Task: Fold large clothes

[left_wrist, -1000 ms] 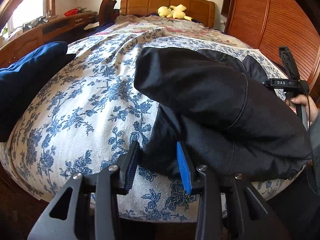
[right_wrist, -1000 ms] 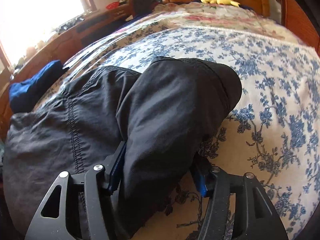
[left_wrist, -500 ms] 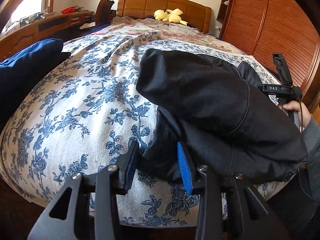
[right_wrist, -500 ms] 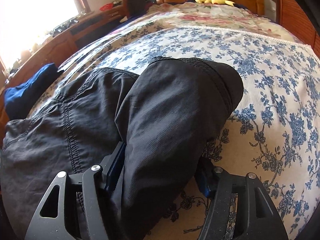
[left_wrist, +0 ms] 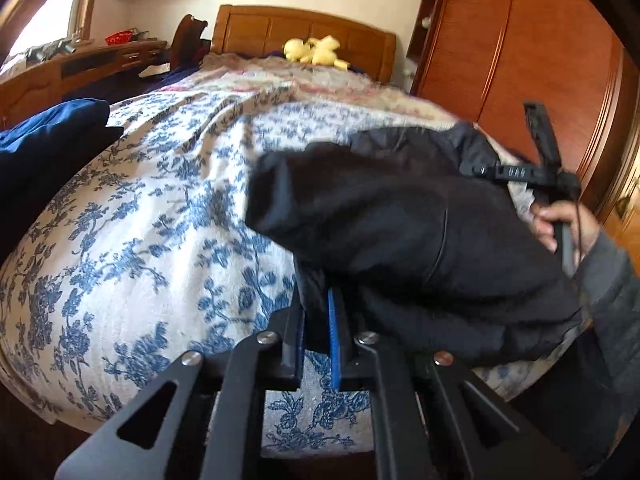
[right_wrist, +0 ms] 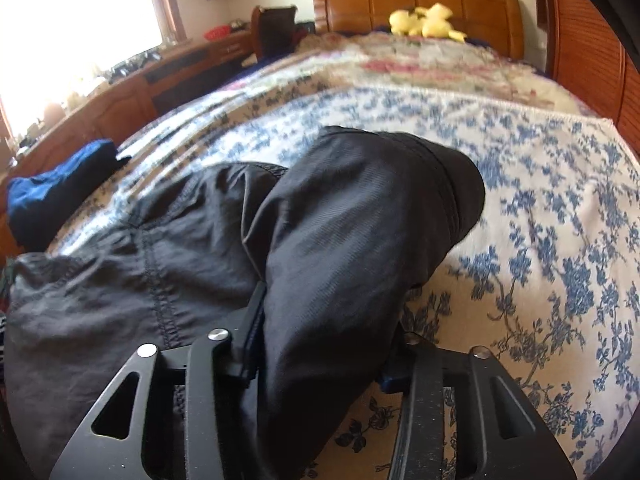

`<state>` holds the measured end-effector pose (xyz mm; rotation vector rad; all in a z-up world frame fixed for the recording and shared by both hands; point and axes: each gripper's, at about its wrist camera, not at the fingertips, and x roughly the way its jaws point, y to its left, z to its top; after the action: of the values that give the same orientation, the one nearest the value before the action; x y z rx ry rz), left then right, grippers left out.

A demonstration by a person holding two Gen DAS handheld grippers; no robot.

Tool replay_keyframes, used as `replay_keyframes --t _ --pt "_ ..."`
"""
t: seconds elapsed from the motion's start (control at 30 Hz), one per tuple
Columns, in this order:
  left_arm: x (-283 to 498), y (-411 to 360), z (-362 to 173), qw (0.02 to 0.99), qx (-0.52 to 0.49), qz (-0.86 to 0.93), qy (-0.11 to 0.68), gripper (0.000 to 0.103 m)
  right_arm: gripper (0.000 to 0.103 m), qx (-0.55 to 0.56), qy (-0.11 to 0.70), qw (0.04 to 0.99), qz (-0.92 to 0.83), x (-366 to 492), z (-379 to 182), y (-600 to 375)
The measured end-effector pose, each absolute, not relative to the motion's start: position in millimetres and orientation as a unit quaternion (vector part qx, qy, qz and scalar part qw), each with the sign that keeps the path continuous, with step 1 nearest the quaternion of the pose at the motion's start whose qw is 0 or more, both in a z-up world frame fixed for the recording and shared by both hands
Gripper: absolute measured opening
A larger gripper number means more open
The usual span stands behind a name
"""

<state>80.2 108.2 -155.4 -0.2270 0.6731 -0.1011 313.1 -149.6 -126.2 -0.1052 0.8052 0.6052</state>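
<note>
On the left wrist view, the left gripper (left_wrist: 316, 312) is sitting clamped nearly shut, its blue-padded jaws pinching a thin edge of the black nylon jacket (left_wrist: 420, 240) at the garment's near left corner. That jacket is lying bunched on the white bedspread with blue flower print (left_wrist: 140, 240), toward the right side of the bed, one rounded fold sticking out to the left. Right gripper (left_wrist: 548, 168) is showing at the far right edge, black frame standing up behind the jacket, a hand (left_wrist: 568, 224) in a grey sleeve (left_wrist: 612, 280) gripping its handle; jaw state is not readable from this side. A dark blue folded cloth (left_wrist: 48, 144) is lying at the left edge of the bed. A yellow plush toy (left_wrist: 316, 50) is resting by the wooden headboard (left_wrist: 304, 36). A wooden wardrobe (left_wrist: 520, 60) is standing on the right.

Over on the right wrist view, the right gripper (right_wrist: 324, 344) is closing its jaws around a thick rolled bundle of the black jacket (right_wrist: 352, 240); fabric is filling the gap and bulging over both fingers, and the pads are mostly hidden by cloth. Rest of the jacket is spreading flat to the left, stitched seam visible. Flowered bedspread (right_wrist: 540, 220) is lying bare to the right. Blue cloth (right_wrist: 56, 188) is sitting far left, plush toy (right_wrist: 428, 20) at the headboard (right_wrist: 416, 0).
</note>
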Motion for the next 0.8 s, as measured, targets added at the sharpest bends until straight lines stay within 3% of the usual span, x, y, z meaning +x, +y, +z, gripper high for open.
replay_keyframes --t 0.37,0.8 --pt "67.2 166.6 -104.8 0.956 -0.120 -0.054 0.262 0.004 0.031 -0.051 0.351 0.889 0.289 294.1 -67.4 -86.3" --pt "48.1 350.1 10.8 0.973 -0.068 0.076 0.205 0.004 0.028 -0.067 0.319 0.866 0.379 312.6 3.4 143.2"
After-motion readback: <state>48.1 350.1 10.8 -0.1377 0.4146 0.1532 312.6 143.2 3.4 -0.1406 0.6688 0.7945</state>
